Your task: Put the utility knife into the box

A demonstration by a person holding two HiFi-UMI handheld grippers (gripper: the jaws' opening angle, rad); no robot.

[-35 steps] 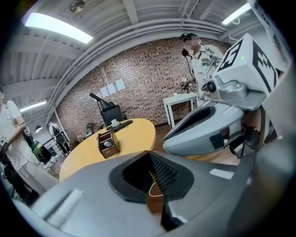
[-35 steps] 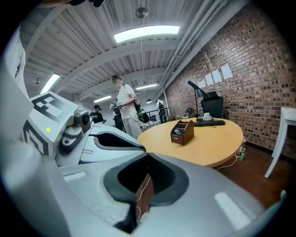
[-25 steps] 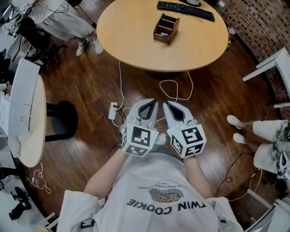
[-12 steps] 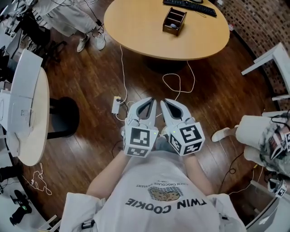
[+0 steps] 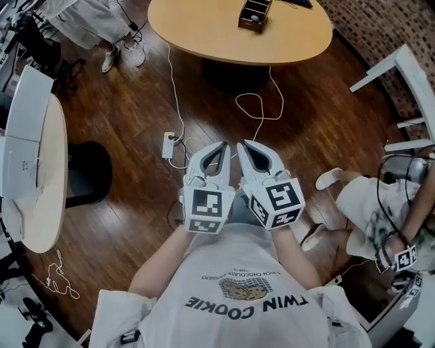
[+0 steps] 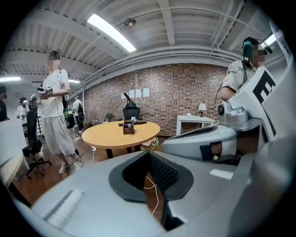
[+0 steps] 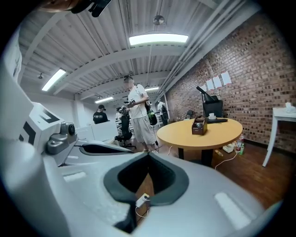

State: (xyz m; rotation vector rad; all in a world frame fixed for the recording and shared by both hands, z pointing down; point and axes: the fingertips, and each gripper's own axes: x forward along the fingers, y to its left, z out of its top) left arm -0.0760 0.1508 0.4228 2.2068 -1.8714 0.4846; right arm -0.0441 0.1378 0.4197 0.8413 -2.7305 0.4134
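Note:
A brown wooden box (image 5: 253, 15) with compartments stands on the round wooden table (image 5: 204, 34) at the top of the head view, well ahead of both grippers. It also shows far off in the left gripper view as the box (image 6: 128, 127) and in the right gripper view as the box (image 7: 199, 126). No utility knife can be made out in any view. My left gripper (image 5: 223, 145) and right gripper (image 5: 240, 144) are held side by side in front of the person's chest, above the wooden floor. Both are shut with nothing in them, as with the left gripper (image 6: 149, 153) and right gripper (image 7: 148, 154).
A white power strip (image 5: 168, 145) and loose white cables (image 5: 262, 109) lie on the floor between me and the table. A white round table (image 5: 34, 170) stands at the left, a white desk (image 5: 391, 71) at the right. A seated person (image 5: 380, 211) is close on the right; another person (image 5: 88, 27) stands at the far left.
The round table and box have slid up toward the top edge of the head view. Both grippers stay together and shut. The person at the right has come further into view.

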